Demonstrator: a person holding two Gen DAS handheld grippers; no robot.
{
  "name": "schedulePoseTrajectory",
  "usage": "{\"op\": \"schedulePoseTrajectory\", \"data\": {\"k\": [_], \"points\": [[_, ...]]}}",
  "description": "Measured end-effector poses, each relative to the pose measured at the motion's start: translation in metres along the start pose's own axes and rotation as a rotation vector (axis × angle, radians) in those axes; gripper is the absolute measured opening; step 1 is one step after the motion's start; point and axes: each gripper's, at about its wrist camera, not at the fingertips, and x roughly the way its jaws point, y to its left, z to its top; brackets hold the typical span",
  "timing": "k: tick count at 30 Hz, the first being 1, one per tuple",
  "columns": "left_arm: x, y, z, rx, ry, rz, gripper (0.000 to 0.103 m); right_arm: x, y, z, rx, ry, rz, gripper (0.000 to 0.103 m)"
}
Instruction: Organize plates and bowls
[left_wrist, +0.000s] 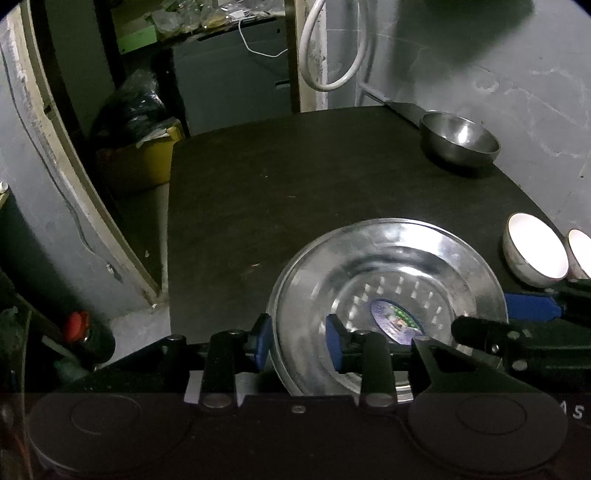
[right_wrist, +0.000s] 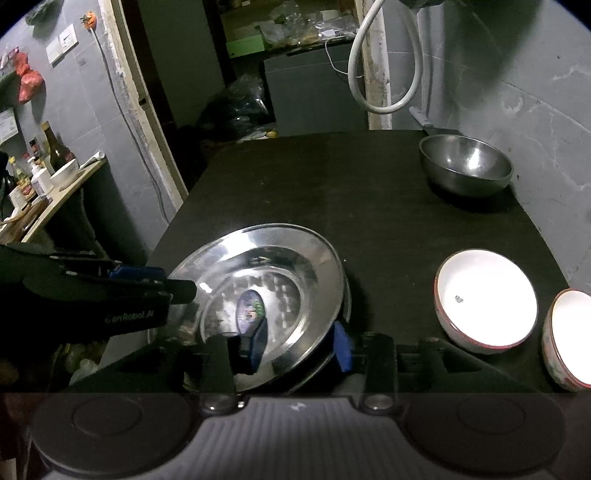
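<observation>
A: Right up close, the left claw (left_wrist: 297, 341) straddles the near left rim of the steel plate (left_wrist: 388, 291): one pad outside the edge, one over the dish. There's a gap showing, so I'd call it released, not pinching.

B: The right claw (right_wrist: 301, 341) does the same on the plate's near right rim, one pad over the inside, the other beyond the edge. Loosened too. There looks to be a second plate rim beneath, so it may be sitting on a stack.

A: So the plate lies between both claws, just ahead, resting on the tabletop (left_wrist: 277, 206).

B: Right of the right claw, two white bowls (right_wrist: 485, 299). Farther ahead and right, the steel bowl (right_wrist: 465, 166), well apart. The right hand is nearer those.
</observation>
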Motion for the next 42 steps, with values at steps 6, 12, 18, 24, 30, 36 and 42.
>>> {"op": "schedulePoseTrajectory", "data": {"k": [6,12,18,24,30,36,42], "points": [[-0.011,0.001,0.0,-0.052,-0.019,0.049,0.07,-0.006,-0.007,-0.005,-0.009,0.016,0.023,0.072],[-0.046,-0.001,0.0,-0.121,-0.073,0.125,0.086,-0.016,-0.007,-0.006,-0.045,0.002,0.069,0.087],[-0.106,-0.004,-0.005,-0.19,-0.168,0.204,0.102,-0.044,-0.01,-0.006,-0.059,-0.048,0.127,0.102],[-0.154,-0.012,-0.014,-0.217,-0.215,0.182,0.102,-0.087,-0.02,-0.014,-0.014,-0.109,0.138,0.103],[-0.181,-0.018,-0.023,-0.189,-0.264,0.085,0.102,-0.132,-0.024,-0.03,0.015,-0.154,0.051,0.103],[-0.194,-0.016,-0.04,-0.208,-0.345,-0.052,0.102,-0.186,-0.008,-0.035,0.037,-0.241,-0.11,0.103],[-0.206,-0.016,-0.045,-0.285,-0.407,-0.208,0.102,-0.241,0.01,-0.03,0.059,-0.3,-0.274,0.103]]}}
